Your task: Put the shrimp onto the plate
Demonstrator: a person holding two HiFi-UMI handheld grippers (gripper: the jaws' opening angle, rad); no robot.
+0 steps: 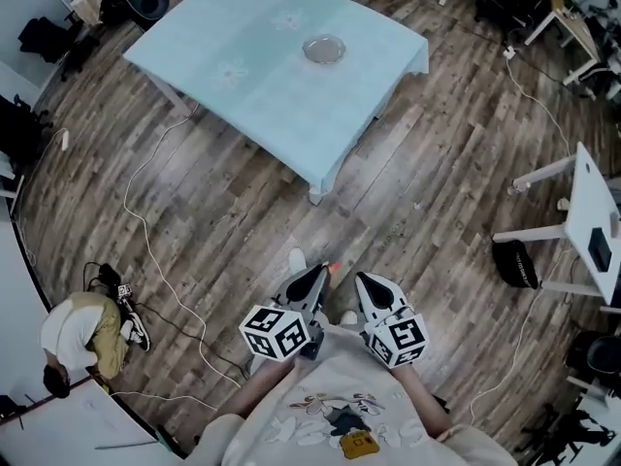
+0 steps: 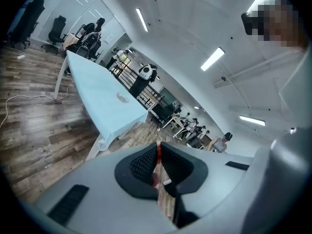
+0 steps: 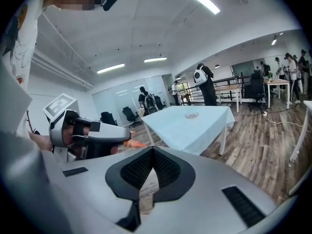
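The left gripper (image 1: 323, 274) pinches the shrimp (image 3: 131, 143) near the person's chest. The right gripper (image 1: 363, 282) is pressed together, empty. The plate (image 1: 323, 49) sits bare on the counter (image 1: 243, 66), well apart, so carrying and placing are not yet done.

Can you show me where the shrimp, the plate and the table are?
shrimp (image 3: 132, 144): right gripper view, on its orange body.
plate (image 1: 324, 49): head view, on its bare middle.
table (image 1: 243, 27): head view, on the bare blue cloth.
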